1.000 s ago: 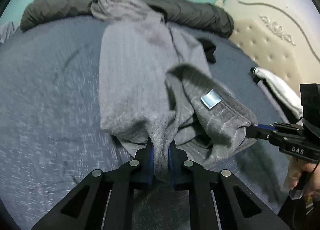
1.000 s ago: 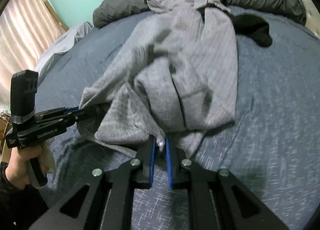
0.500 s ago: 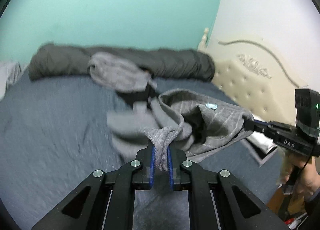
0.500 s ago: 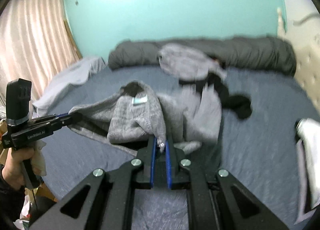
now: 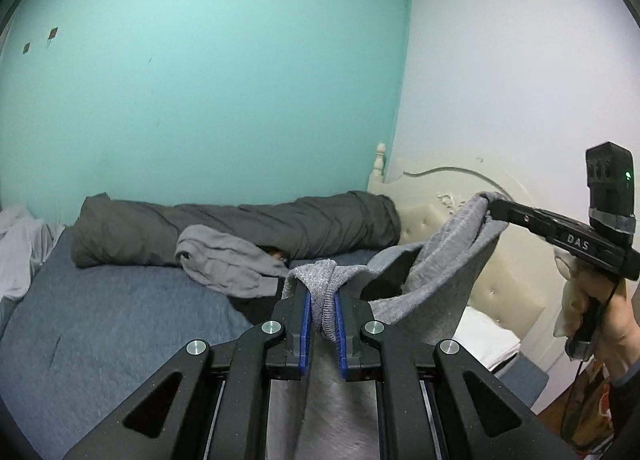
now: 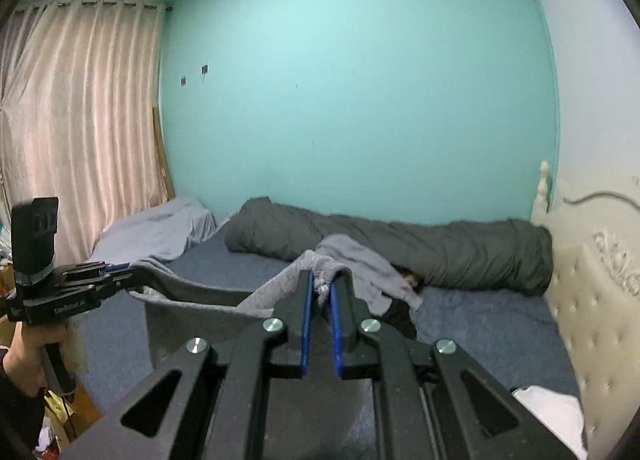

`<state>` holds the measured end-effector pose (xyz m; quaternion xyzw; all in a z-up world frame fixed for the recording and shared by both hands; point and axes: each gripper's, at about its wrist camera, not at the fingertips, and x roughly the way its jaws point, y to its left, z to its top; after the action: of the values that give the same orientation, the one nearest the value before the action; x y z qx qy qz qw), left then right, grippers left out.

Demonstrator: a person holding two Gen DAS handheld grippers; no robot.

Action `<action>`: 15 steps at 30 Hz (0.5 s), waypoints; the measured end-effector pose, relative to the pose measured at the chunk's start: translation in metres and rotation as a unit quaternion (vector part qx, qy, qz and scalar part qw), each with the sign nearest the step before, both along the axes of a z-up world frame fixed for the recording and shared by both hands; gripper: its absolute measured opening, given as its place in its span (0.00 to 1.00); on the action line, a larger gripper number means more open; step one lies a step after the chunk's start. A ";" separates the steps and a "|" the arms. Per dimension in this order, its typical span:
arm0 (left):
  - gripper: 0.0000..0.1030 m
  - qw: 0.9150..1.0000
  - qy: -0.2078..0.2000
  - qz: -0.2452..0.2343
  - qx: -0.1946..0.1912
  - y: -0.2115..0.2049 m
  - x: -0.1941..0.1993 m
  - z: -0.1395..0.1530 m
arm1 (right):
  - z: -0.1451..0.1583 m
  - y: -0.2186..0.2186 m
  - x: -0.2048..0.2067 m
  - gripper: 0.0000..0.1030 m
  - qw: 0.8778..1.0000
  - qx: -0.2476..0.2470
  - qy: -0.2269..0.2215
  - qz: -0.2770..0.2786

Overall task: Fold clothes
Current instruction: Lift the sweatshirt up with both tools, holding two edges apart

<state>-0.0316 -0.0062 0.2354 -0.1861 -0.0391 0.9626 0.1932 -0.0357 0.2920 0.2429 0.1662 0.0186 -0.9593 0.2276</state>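
Note:
A grey knit garment [image 5: 440,268] hangs in the air above the bed, stretched between both grippers. My left gripper [image 5: 322,292] is shut on a bunched edge of it, and cloth hangs down below the fingers. My right gripper [image 5: 493,207] shows at the right of the left wrist view, clamped on the garment's other upper edge. In the right wrist view, my right gripper [image 6: 320,286] is shut on a fold of the garment [image 6: 192,294]. The left gripper [image 6: 120,272] holds the far end there, with a hand under it.
A second grey garment [image 5: 224,260] lies crumpled on the blue bed [image 5: 120,320] against a rolled dark grey duvet [image 5: 240,228]. A black garment [image 6: 400,312] lies beside it. A cream tufted headboard [image 6: 592,300] stands at the right, a white folded cloth [image 5: 488,340] below it, curtains [image 6: 80,120] at the left.
Both grippers have risen high with the grey garment, lifting it off the bed. Both views now look at the wall rather than down at the bed.

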 end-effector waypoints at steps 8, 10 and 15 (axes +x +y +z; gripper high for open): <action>0.11 0.998 -0.049 -0.024 0.014 0.003 0.019 -0.058 | -0.019 -0.006 0.006 0.08 1.000 -0.002 -0.021 0.010; 0.11 0.997 -0.075 -0.028 0.022 0.004 0.021 -0.094 | -0.039 -0.011 0.000 0.08 0.999 0.007 -0.039 0.011; 0.11 0.986 -0.157 -0.040 0.026 0.016 0.013 -0.193 | -0.108 -0.016 -0.013 0.08 0.995 0.023 -0.097 0.021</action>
<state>-0.0190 0.0095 0.0429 -0.3310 -0.0864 0.9116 0.2278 -0.0483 0.2756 0.1353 0.2637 0.0221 -0.9329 0.2442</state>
